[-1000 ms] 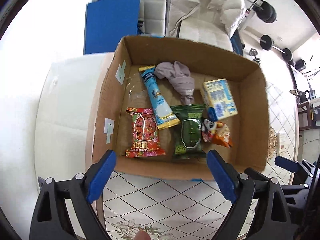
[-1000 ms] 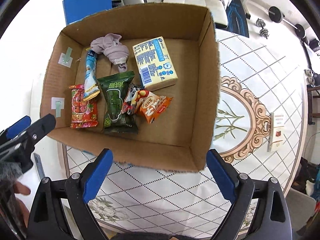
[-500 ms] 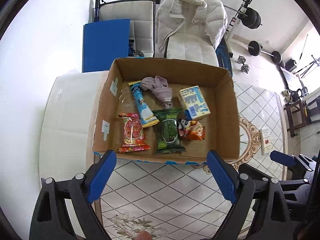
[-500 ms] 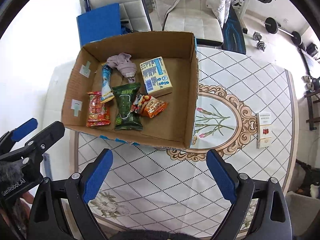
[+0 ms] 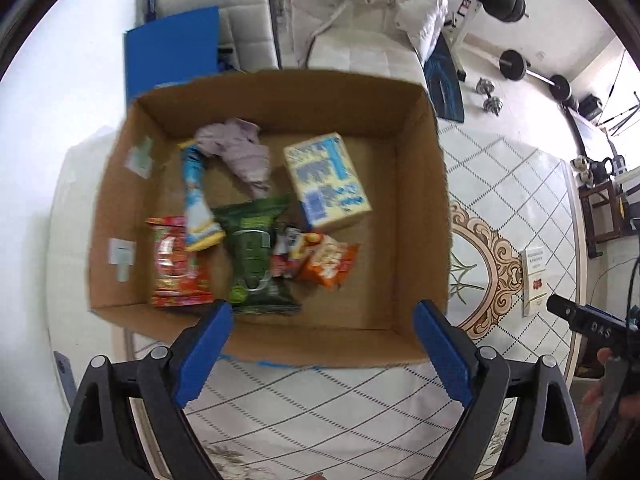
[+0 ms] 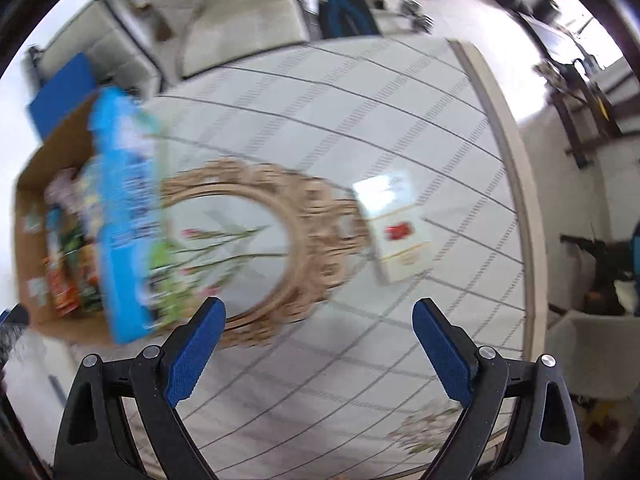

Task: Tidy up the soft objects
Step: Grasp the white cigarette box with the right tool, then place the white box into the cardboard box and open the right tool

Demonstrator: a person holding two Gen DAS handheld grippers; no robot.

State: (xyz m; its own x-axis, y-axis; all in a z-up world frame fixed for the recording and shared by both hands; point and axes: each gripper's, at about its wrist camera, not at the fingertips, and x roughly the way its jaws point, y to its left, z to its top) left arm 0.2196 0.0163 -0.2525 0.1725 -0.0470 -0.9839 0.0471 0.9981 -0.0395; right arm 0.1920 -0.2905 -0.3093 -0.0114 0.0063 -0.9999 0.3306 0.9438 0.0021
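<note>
A cardboard box (image 5: pixel 420 216) on the tiled table holds a grey cloth (image 5: pixel 244 152), a yellow-blue carton (image 5: pixel 326 180), a blue-yellow tube pack (image 5: pixel 196 200), a red snack bag (image 5: pixel 176 264), a green snack bag (image 5: pixel 254 260) and an orange snack bag (image 5: pixel 326 260). My left gripper (image 5: pixel 320 344) is open and empty above the box's near wall. My right gripper (image 6: pixel 318 340) is open and empty over the table's oval ornament (image 6: pixel 280 240), with the blurred box (image 6: pixel 36 200) at its far left.
A small white-red pack (image 6: pixel 400 232) lies on the table right of the ornament, also in the left wrist view (image 5: pixel 534 280). A chair with a white jacket (image 5: pixel 360 20) and a blue panel (image 5: pixel 172 60) stand behind the table. Weights (image 5: pixel 516 64) lie on the floor.
The left gripper moved closer over the box and to the right. The right gripper swung right, away from the box, toward the white-red pack; its view is motion-blurred.
</note>
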